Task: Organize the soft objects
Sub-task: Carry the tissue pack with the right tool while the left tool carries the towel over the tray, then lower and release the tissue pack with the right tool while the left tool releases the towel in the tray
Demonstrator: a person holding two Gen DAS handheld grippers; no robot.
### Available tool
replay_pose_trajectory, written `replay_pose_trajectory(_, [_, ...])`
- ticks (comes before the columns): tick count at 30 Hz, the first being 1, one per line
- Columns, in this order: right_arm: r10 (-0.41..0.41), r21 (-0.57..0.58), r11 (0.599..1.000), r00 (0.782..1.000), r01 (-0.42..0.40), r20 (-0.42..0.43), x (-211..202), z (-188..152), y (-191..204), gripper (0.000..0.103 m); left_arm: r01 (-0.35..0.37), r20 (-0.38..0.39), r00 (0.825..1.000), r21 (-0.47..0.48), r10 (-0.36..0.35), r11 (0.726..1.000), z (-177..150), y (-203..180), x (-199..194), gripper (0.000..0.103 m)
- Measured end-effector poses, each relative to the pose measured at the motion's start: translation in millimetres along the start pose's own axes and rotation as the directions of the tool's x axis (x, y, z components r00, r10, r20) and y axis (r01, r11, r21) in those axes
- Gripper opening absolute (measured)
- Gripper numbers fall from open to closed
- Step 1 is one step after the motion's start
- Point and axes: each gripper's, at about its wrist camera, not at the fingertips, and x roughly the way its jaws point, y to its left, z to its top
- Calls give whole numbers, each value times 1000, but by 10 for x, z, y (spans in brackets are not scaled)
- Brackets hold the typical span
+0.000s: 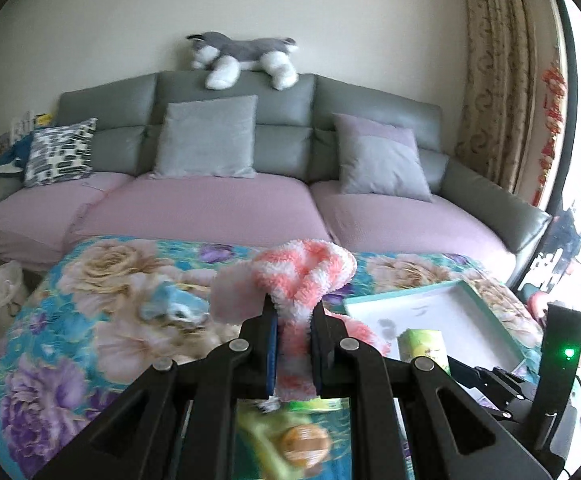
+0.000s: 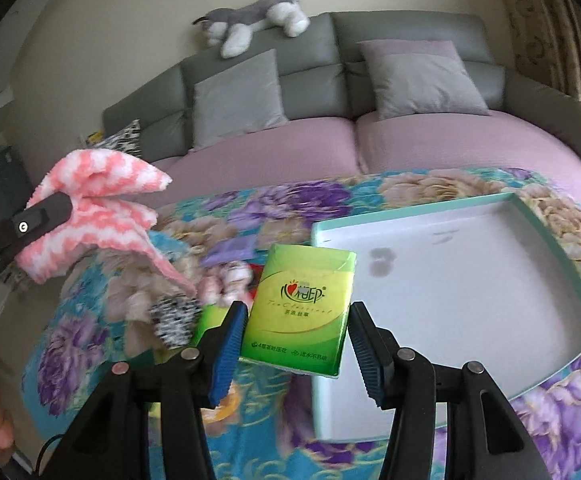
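Note:
A fluffy pink-and-white striped cloth (image 1: 302, 268) hangs in the air above the floral blanket (image 1: 102, 280), with my left gripper (image 1: 293, 304) shut on its middle. In the right wrist view the same cloth (image 2: 102, 200) is at the left, drooping from one black finger (image 2: 46, 212). My right gripper (image 2: 298, 312) is shut on a green tissue pack (image 2: 302, 304), held upright over the near left corner of a white tray with a teal rim (image 2: 470, 272). The left wrist view shows the pack (image 1: 422, 344) in front of that tray (image 1: 430, 308).
On the blanket lie a blue plush piece (image 1: 174, 304), a black-and-white knitted item (image 2: 172, 320), small pink things (image 2: 230, 280) and another green pack (image 2: 210, 320). Behind stands a grey sofa (image 1: 234, 208) with cushions and a husky plush (image 1: 246, 56). A white bin (image 1: 2, 292) sits left.

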Motion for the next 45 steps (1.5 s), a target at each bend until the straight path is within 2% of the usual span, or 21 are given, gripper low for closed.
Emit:
replay_pose_trajectory(10, [-172, 108, 979, 984, 175, -34, 112, 148, -693, 55, 127, -77, 989, -6, -127, 992, -135, -625, 544, 14])
replay_pose_trajectory(19, [-300, 186, 936, 954, 299, -24, 115, 156, -1249, 55, 154, -117, 982, 18, -151, 988, -291, -1015, 956, 14])
replay_pose_trajectory(28, [-350, 234, 907, 936, 349, -39, 147, 75, -1550, 55, 149, -88, 985, 21, -147, 989, -313, -1178, 1170, 15])
replay_pose_trajectory(35, [-348, 260, 900, 936, 349, -51, 203, 28, -1649, 55, 154, -124, 981, 33, -148, 988, -350, -1289, 1379, 15])
replay_pose_trajectory(38, [-365, 253, 895, 929, 368, -62, 225, 10, -1664, 55, 141, -140, 981, 38, -134, 989, -395, -1299, 1453, 15])
replay_pose_trajectory(45, [-347, 262, 898, 935, 353, -70, 248, -6, -1682, 55, 110, -215, 971, 36, -100, 993, -499, -1287, 1627, 15])
